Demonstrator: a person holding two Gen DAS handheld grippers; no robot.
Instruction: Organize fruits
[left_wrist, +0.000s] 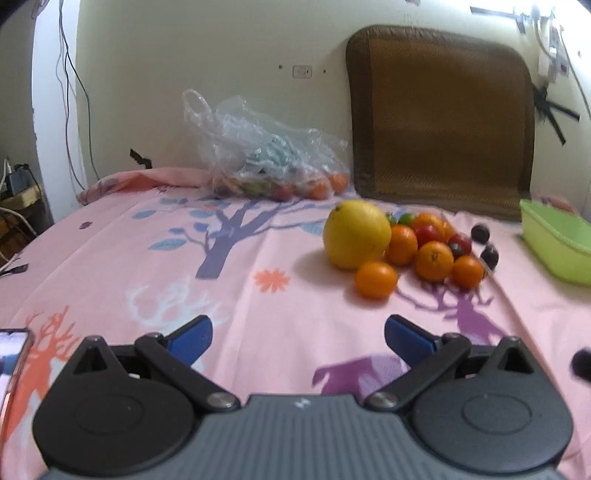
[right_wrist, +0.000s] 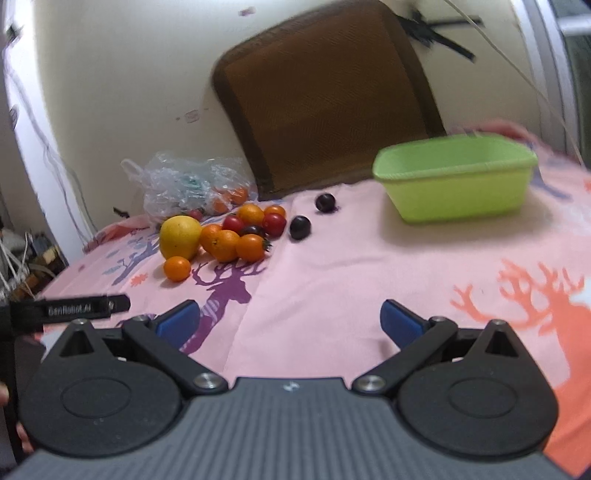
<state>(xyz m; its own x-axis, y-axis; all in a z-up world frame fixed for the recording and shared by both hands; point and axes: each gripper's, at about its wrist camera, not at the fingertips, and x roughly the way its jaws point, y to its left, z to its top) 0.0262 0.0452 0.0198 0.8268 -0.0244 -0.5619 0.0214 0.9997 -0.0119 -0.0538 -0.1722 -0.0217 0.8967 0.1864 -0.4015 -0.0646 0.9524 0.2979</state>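
A pile of fruit lies on the pink bedsheet: a big yellow fruit (left_wrist: 356, 233) (right_wrist: 180, 237), several oranges (left_wrist: 376, 279) (right_wrist: 177, 268), red tomatoes (right_wrist: 274, 224) and two dark plums (left_wrist: 489, 257) (right_wrist: 299, 228). A light green basin (left_wrist: 557, 242) (right_wrist: 456, 177) stands to the right of the pile, its inside hidden. My left gripper (left_wrist: 298, 338) is open and empty, well short of the pile. My right gripper (right_wrist: 290, 323) is open and empty, also short of the fruit and the basin.
A clear plastic bag (left_wrist: 258, 155) (right_wrist: 184, 184) holding more fruit sits by the wall behind the pile. A brown cushion (left_wrist: 439, 118) (right_wrist: 325, 96) leans on the wall. A phone (left_wrist: 13, 354) lies at the left edge. A black strap (right_wrist: 74, 308) shows at left.
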